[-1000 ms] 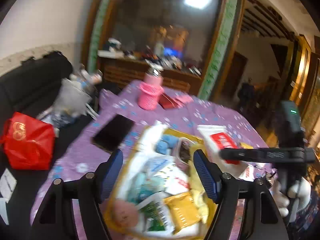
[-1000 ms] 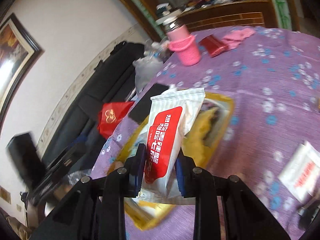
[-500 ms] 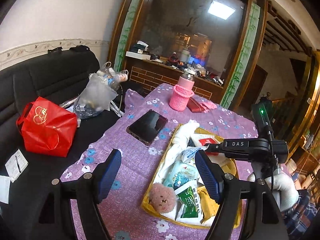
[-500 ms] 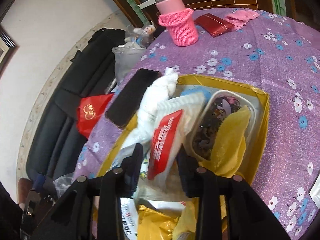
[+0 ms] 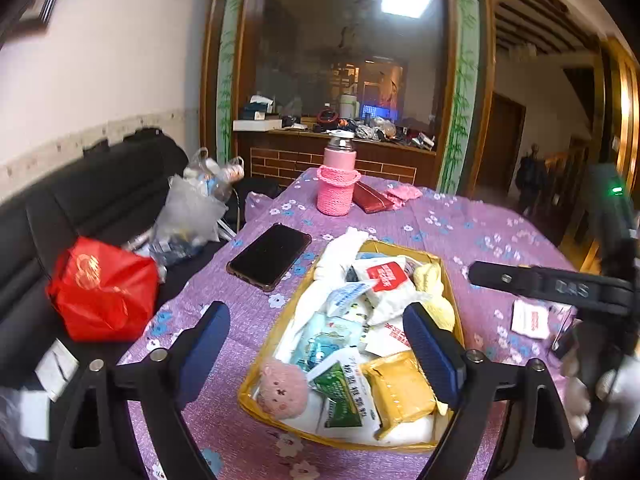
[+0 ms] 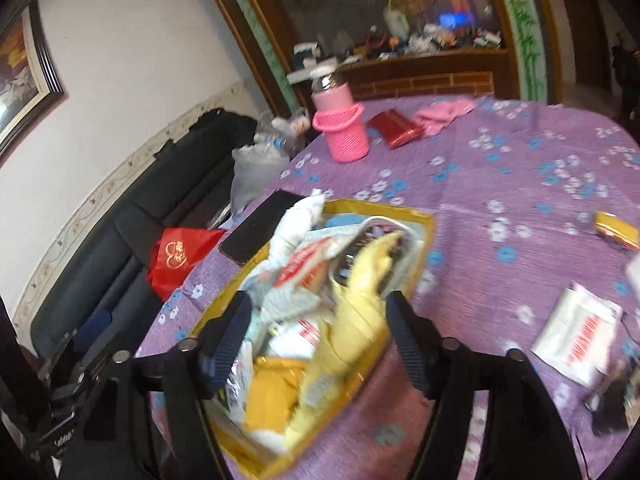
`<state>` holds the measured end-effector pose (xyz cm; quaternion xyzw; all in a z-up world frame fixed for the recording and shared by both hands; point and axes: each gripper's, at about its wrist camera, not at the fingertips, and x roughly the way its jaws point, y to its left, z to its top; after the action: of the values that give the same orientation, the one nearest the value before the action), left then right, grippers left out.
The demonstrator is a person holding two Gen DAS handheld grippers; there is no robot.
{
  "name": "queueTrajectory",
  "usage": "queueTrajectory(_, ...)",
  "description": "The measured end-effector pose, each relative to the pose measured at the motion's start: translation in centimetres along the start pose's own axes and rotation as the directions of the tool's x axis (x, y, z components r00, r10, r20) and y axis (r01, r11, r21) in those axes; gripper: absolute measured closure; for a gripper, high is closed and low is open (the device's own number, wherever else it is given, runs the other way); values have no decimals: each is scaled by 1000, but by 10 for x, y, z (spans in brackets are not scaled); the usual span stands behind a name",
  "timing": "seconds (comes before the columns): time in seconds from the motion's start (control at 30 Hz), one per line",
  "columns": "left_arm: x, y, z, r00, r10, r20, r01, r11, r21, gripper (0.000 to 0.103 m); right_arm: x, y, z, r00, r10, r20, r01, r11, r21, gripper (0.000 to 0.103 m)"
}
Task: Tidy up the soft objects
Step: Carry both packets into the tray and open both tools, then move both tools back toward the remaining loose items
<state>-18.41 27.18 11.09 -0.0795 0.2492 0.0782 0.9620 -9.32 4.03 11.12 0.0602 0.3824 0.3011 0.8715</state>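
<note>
A yellow tray (image 5: 450, 284) (image 6: 428, 224) on the purple flowered tablecloth holds several soft packs. Among them lie a white pack with a red label (image 5: 386, 282) (image 6: 306, 266), a pink plush (image 5: 282, 388), a green-and-white packet (image 5: 344, 396), a yellow pouch (image 5: 400, 390) and a pale yellow cloth (image 6: 356, 308). My left gripper (image 5: 320, 344) hovers over the tray's near end, jaws opening, nothing pressed between them. My right gripper (image 6: 320, 340) hangs above the tray, jaws opening and clear of the red-label pack. Its body (image 5: 548, 286) shows at the right of the left wrist view.
A black phone (image 5: 270, 256) lies left of the tray. A pink-sleeved flask (image 5: 336, 180), a red wallet (image 5: 372, 202) and a pink cloth (image 6: 440, 114) stand at the far end. A white packet (image 6: 576, 338) lies right. A red bag (image 5: 104, 290) sits on the black sofa.
My right gripper let go of the red-label pack, which now lies in the tray, and pulled back with its jaws spread. My left gripper spread wider and drew back from the tray.
</note>
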Motion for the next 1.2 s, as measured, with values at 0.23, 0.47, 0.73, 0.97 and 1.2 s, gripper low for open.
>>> queueTrajectory(0.23, -2, -53, -5, 998, 54, -23, -51, 991, 122, 7, -34, -4, -36, 990, -122, 69, 128, 988, -82, 25)
queueTrajectory(0.47, 2, -87, -12, 993, 96, -63, -84, 982, 171, 7, -56, -17, -57, 978, -181, 103, 191, 976, -103, 23)
queueTrajectory(0.73, -4, -113, -15, 991, 124, -52, -109, 966, 233, 7, -75, -36, -63, 973, -192, 128, 202, 977, -69, 23)
queueTrajectory(0.97, -6, -125, -17, 990, 128, -58, -109, 960, 257, 7, -84, -47, -68, 971, -197, 134, 204, 978, -42, 23)
queueTrajectory(1.2, -7, -134, -19, 989, 129, -68, -105, 955, 279, 7, -95, -59, -70, 967, -207, 148, 211, 977, -13, 23)
